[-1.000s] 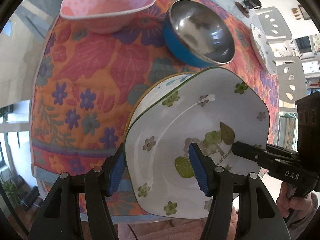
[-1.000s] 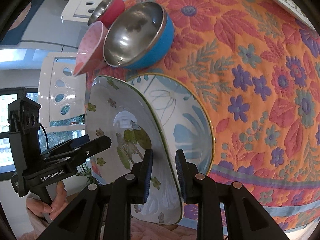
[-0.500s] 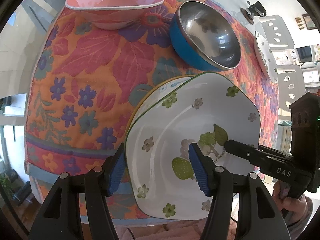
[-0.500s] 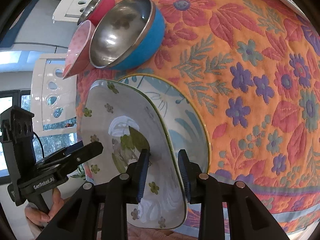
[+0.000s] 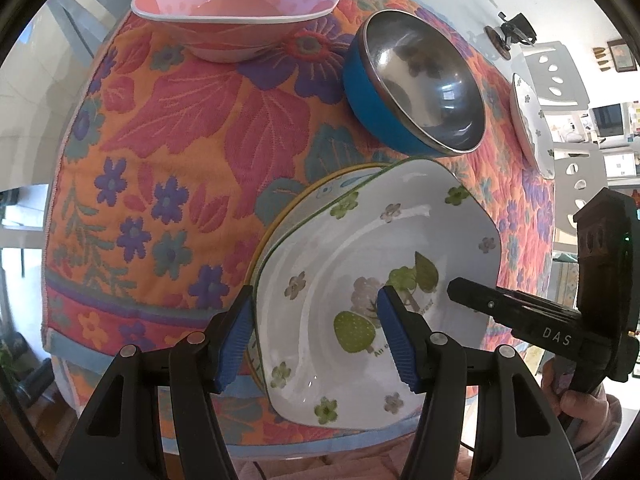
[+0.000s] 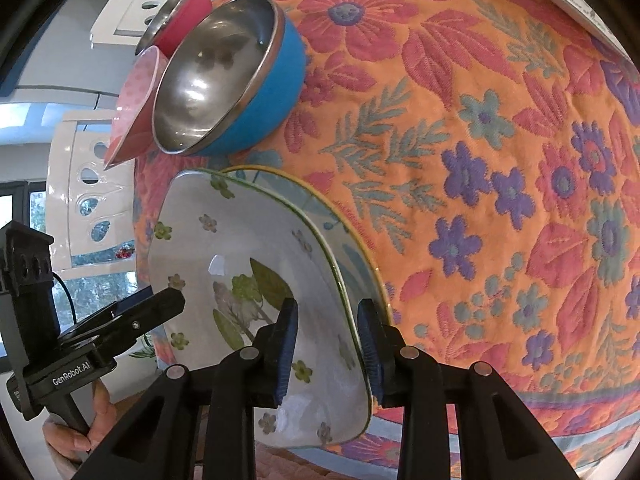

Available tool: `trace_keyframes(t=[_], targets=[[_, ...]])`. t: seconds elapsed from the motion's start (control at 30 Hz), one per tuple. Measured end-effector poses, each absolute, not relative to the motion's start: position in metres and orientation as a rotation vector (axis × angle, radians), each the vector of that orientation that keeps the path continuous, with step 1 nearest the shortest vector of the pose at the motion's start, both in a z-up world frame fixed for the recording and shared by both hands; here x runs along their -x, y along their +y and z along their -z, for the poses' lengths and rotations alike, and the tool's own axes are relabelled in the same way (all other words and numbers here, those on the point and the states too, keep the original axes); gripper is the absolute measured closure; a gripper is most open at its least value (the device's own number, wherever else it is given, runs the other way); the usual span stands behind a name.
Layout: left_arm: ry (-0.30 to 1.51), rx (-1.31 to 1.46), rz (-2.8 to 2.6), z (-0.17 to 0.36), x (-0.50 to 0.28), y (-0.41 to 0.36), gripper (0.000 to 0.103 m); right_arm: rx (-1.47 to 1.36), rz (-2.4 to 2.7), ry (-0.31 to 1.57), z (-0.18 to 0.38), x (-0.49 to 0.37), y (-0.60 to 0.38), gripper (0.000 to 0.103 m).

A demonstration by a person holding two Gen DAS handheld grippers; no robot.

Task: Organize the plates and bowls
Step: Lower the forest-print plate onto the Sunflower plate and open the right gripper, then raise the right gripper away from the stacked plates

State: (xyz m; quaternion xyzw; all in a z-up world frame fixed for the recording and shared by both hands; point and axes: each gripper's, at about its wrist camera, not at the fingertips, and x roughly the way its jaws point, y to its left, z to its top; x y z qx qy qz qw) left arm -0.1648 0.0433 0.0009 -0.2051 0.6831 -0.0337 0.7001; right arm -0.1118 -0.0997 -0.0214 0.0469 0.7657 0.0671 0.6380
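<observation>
The left gripper [image 5: 316, 336] has its blue pads spread wide, straddling the near rim of the green-flowered plate [image 5: 360, 264] without pinching it; the right gripper [image 6: 326, 346] likewise stands parted across the same plate's [image 6: 256, 264] edge, pads just off the rim on either side. That plate sits low in both frames, nested on a yellow-rimmed plate [image 6: 352, 240] at the table's near edge, which suggests stacking like with like (the loosened fingers read as a release, though that is a judgement). Further out, toward the upper frame, the blue steel bowl [image 5: 416, 88] and the pink dotted bowl [image 5: 236, 4] rest on the floral tablecloth [image 5: 168, 152]. Legible writing: "DAS" on the right gripper's body, "GenRobot.AI" on the left's; the plate's lettering is mostly unreadable.
</observation>
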Motion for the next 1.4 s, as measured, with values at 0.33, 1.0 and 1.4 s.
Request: trace_keyframes(t=[0.33, 1.0, 1.4], targets=[[1.53, 0.405, 0.052, -0.002, 0.16, 0.042, 0.045, -0.086, -0.16, 1.745, 0.012, 0.105, -0.107, 0.072], [1.505, 0.267, 0.03, -0.026, 0.168, 0.036, 0.043, -0.068, -0.14, 1.674, -0.019, 0.122, -0.094, 0.072], [1.476, 0.176, -0.094, -0.039, 0.176, 0.034, 0.043, 0.032, -0.18, 1.668, -0.025, 0.149, -0.068, 0.068]])
